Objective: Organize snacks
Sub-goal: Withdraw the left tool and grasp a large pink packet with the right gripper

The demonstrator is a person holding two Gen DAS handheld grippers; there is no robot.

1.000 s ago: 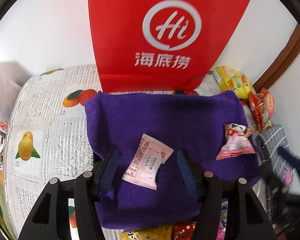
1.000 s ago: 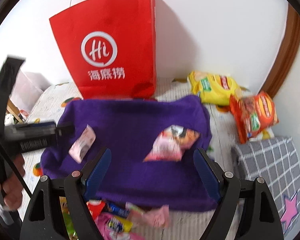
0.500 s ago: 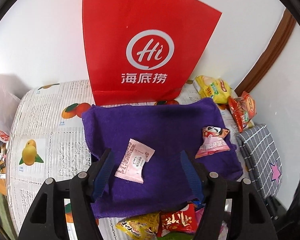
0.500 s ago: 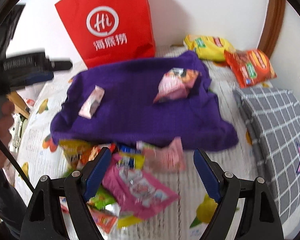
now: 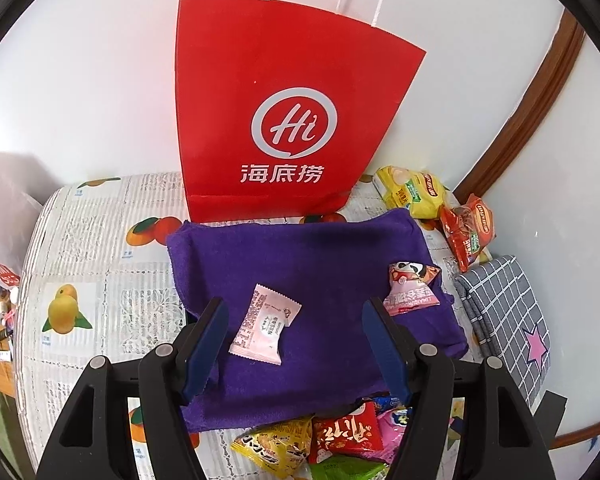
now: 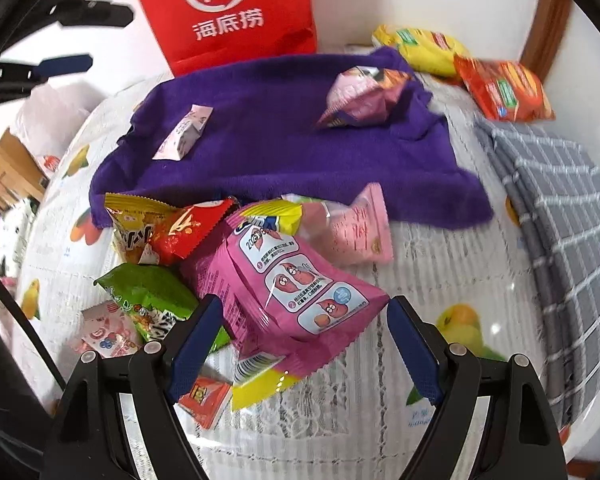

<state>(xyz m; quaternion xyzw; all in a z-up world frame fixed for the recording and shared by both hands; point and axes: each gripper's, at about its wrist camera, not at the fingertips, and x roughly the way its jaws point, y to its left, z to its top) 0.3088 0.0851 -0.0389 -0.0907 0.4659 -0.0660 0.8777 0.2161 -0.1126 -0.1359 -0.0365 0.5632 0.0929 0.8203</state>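
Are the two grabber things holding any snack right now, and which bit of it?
No, nothing is held. The left gripper is open above the pale pink packet, and the right gripper is open around the big pink bag, not squeezing it.

Small pale-pink flat sachet with printed text [image 5: 265,326], lying tilted on the left part of the spread purple terry towel [image 5: 308,256]. Puffy pink pouch with cartoon face [image 5: 411,289], resting near the towel's right edge. Heaped just off the towel's near edge: large magenta packet with sweet-potato cartoons [image 6: 296,284] on top, red foil packet [image 6: 188,234], yellow packet [image 6: 130,226], green packet [image 6: 152,292], light-pink packet [image 6: 356,232].
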